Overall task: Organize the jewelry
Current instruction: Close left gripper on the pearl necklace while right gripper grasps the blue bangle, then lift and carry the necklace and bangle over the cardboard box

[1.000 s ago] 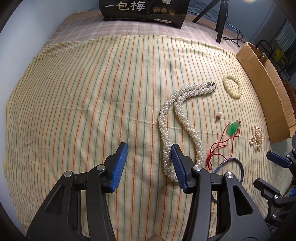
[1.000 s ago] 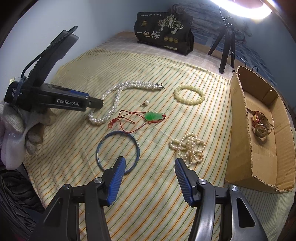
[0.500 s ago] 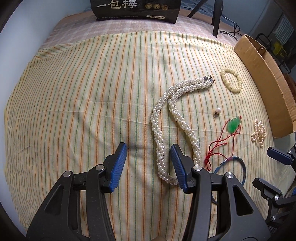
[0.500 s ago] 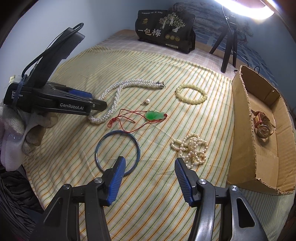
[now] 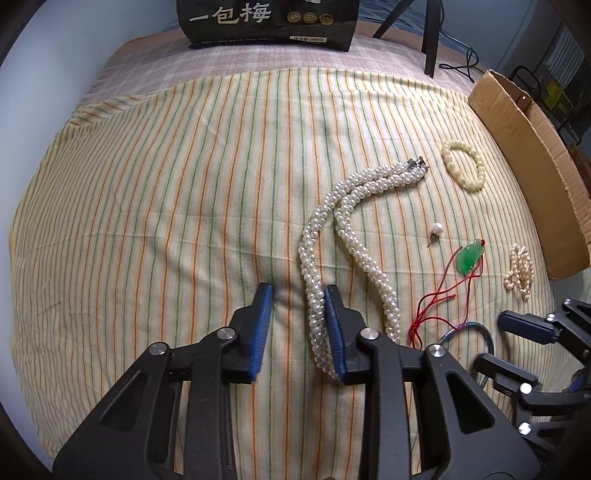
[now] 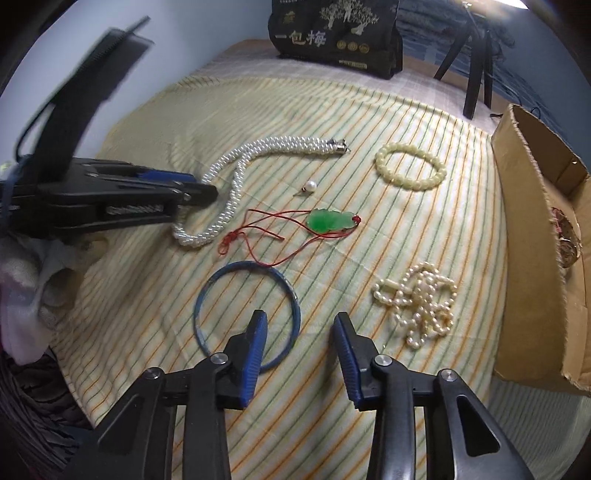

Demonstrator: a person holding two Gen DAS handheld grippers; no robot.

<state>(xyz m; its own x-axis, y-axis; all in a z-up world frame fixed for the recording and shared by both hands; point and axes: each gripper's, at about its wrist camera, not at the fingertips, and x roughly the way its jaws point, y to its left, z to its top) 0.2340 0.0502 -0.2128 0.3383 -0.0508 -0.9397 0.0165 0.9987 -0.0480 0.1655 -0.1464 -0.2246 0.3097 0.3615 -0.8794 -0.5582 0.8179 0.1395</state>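
Note:
A twisted white pearl necklace [image 5: 345, 206] [image 6: 236, 166] lies in a U on the striped cloth. My left gripper [image 5: 297, 295] [image 6: 207, 190] is open, low over the cloth, with one strand of the necklace just inside its right finger. My right gripper [image 6: 299, 325] is open and empty above the near side of a blue bangle [image 6: 221, 269]. A green pendant on a red cord [image 6: 328, 220] [image 5: 468, 257], a loose pearl earring [image 6: 310, 186], a cream bead bracelet [image 6: 410, 167] and a small pearl strand heap [image 6: 421, 306] lie on the cloth.
An open cardboard box [image 6: 532, 229] holding a gold piece [image 6: 567, 236] stands at the right edge. A black printed bag [image 6: 336, 33] and a tripod [image 6: 476, 55] stand at the back. The cloth's front edge drops off near my grippers.
My left gripper has moved forward and right onto the necklace's near loop, and its jaws have narrowed. My right gripper has shifted a little closer over the bangle.

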